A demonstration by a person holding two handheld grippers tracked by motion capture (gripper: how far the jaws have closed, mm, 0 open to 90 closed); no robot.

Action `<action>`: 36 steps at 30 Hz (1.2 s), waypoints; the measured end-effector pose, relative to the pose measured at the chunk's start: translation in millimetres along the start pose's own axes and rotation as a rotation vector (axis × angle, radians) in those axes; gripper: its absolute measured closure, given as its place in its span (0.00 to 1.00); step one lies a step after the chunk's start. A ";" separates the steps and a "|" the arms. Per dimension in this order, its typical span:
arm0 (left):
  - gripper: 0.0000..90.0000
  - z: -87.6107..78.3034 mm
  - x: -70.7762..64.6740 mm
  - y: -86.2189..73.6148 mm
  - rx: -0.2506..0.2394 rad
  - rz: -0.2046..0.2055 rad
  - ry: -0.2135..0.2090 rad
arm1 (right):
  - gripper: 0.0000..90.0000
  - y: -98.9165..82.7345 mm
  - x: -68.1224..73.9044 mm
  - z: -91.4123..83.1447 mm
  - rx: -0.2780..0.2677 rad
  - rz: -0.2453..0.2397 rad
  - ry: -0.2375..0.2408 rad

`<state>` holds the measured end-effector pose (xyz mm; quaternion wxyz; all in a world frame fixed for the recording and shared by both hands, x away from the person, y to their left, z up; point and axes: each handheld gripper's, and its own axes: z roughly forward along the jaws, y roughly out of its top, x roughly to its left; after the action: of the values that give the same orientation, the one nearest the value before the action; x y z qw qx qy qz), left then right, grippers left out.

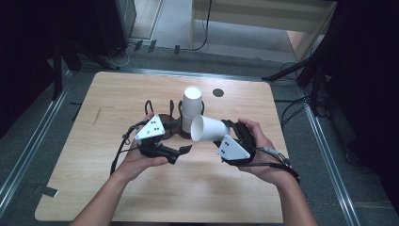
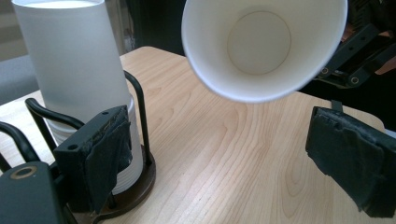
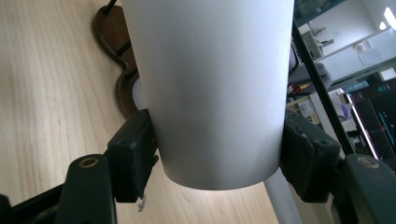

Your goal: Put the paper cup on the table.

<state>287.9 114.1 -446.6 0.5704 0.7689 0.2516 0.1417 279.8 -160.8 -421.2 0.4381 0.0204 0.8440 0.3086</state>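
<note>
Right tool clamps paper cup near its base, held sideways above worktop beside cup stack in holder. Left tool open, empty. Cup looks light, crushable; grip gently.

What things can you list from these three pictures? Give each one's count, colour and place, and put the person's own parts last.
Loose paper cup: one, white, held on its side above the table, mouth toward the left tool.
Stacked paper cups: one stack, white, upright in the holder; the number of cups cannot be told.
Cup holder: one, dark brown base with black wire loops, mid-table.
Table: one, light wood, under everything.
Round dark spot: one, on the tabletop behind the stack.
Left tool: one, black, jaws open, beside the holder, nothing between them.
Right tool: one, black, shut on the loose cup.
Hands: two, one on each tool.
</note>
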 end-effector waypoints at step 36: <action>0.08 -1.1 2.9 12.3 -0.109 -0.119 -0.058 | 0.37 -17.8 1.3 -1.3 -0.297 0.691 -0.182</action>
<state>292.6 113.9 -434.8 0.6259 0.7242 0.2721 0.0989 282.2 -175.5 -431.1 0.3794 0.2672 0.6912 0.5540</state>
